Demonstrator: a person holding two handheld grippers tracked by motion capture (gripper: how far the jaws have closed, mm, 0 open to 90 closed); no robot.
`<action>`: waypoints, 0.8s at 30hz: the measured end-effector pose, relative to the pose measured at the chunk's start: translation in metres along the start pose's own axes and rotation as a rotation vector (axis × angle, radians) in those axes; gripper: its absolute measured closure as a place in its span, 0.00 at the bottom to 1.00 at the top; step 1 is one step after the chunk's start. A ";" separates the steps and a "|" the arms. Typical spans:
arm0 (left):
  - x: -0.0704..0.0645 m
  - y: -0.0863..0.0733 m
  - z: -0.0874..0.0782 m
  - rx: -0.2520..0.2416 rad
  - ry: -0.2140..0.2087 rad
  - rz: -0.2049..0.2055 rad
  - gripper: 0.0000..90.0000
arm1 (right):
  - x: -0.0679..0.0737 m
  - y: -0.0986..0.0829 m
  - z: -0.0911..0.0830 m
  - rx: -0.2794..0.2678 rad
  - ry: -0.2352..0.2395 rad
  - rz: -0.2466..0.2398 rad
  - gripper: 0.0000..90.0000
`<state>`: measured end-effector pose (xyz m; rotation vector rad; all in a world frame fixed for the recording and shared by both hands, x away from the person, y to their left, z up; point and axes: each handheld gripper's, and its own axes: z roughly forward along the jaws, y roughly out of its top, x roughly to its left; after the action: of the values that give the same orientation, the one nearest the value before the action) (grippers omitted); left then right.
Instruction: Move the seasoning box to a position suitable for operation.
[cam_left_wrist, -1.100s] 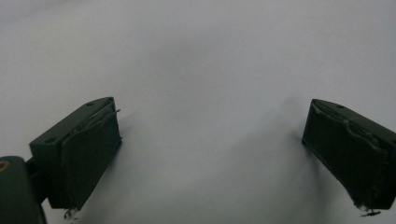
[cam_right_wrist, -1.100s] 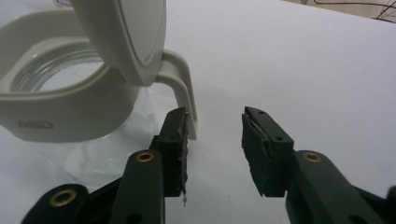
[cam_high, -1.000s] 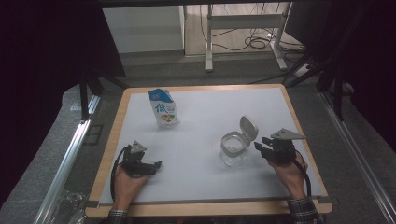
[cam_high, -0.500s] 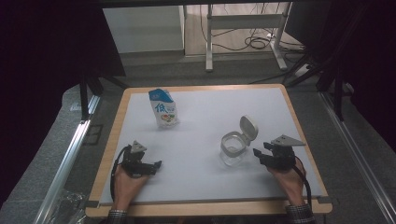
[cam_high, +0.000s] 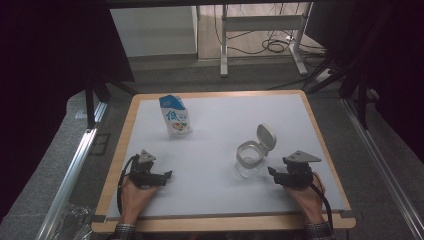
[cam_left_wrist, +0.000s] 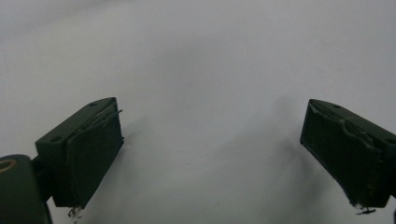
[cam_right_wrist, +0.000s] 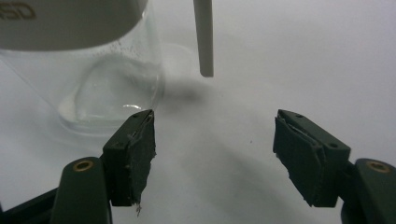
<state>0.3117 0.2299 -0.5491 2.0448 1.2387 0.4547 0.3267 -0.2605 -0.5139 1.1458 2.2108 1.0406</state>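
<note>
The right gripper (cam_high: 274, 173) is resting with jaws wide open and empty, the glass jar (cam_high: 248, 161) standing just ahead of its left jaw, lid (cam_high: 266, 136) flipped up. The left gripper (cam_high: 167, 175) is also lying wide open and empty. Probably the approach is beginning; the next move is calling for bringing the jar between the jaws.

Both grippers are black. The right gripper (cam_high: 272, 173) has a grey three-cornered plate (cam_high: 301, 157) on top and a black cable (cam_high: 324, 202). The left gripper (cam_high: 167, 175) has a looping black cable (cam_high: 121, 181). Checked sleeve cuffs (cam_high: 125, 231) show at the wrists
</note>
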 end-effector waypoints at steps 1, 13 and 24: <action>0.001 0.001 -0.001 -0.007 -0.002 -0.003 0.06 | 0.000 -0.001 0.001 0.003 0.001 0.000 0.33; 0.003 0.018 -0.004 -0.025 -0.017 0.021 0.06 | -0.004 -0.010 0.007 0.059 0.006 0.006 0.31; 0.006 0.028 0.002 -0.009 -0.049 0.039 0.06 | -0.005 -0.014 0.010 0.074 -0.014 0.001 0.27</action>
<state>0.3329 0.2256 -0.5305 2.0632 1.1681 0.4252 0.3290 -0.2656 -0.5309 1.1819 2.2545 0.9558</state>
